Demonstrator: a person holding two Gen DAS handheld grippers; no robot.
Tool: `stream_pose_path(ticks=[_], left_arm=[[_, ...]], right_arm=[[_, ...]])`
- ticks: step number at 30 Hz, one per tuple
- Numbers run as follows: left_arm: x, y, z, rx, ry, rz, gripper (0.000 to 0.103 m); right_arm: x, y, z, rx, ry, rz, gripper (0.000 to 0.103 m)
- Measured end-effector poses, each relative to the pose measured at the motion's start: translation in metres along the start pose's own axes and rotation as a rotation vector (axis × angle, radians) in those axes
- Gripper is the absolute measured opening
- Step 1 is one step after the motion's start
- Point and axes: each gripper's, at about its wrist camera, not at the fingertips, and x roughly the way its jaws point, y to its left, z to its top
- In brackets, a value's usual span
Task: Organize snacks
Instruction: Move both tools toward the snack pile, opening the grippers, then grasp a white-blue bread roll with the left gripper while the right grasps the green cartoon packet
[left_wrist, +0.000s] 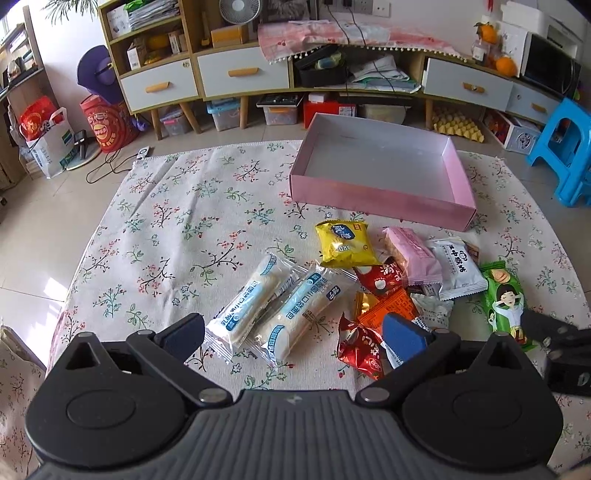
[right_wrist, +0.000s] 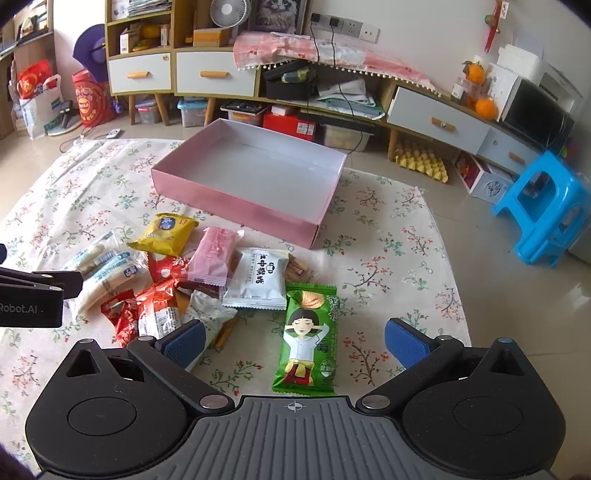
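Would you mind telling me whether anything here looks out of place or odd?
Nothing is damaged or spilled. The snacks lie in a loose, overlapping heap on the cloth instead of in the pink box, which holds nothing. The green packet lies apart from the heap, between the open right claw's fingers.

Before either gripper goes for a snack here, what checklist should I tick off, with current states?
1. Left gripper open: ok.
2. Right gripper open: ok.
3. Pink box empty, open side up: ok.
4. Green packet between the right fingers, lying apart from the pile: ok.
5. Two white rolls between the left fingers: ok, though they overlap.
6. Grippers clear of each other: cannot tell.
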Motion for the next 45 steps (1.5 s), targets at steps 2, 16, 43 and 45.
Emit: stream_pose_path(ticks=[2, 16, 43, 45], left_arm=[[0.001, 0.003, 0.001, -0.016, 0.007, -0.015, 0.103], [0.018, 0.037, -0.009, -0.124, 0.073, -0.114, 0.099], [0.103, 0.052, 0.012, 0.007, 0.155, -0.094, 0.061], [0.105, 0.059, 0.015, -0.011, 0.157, -0.121, 0.052]], right_arm=[[-0.003, -0.012, 0.002, 0.054, -0.013, 0.023, 0.103], [0.024, -0.068, -0.016, 0.241, 0.091, 0.063, 0.103], [0.081, -0.046, -0.002, 0.267, 0.234, 0.124, 0.093], [0.085, -0.041, -0.002, 0.259, 0.238, 0.128, 0.085]])
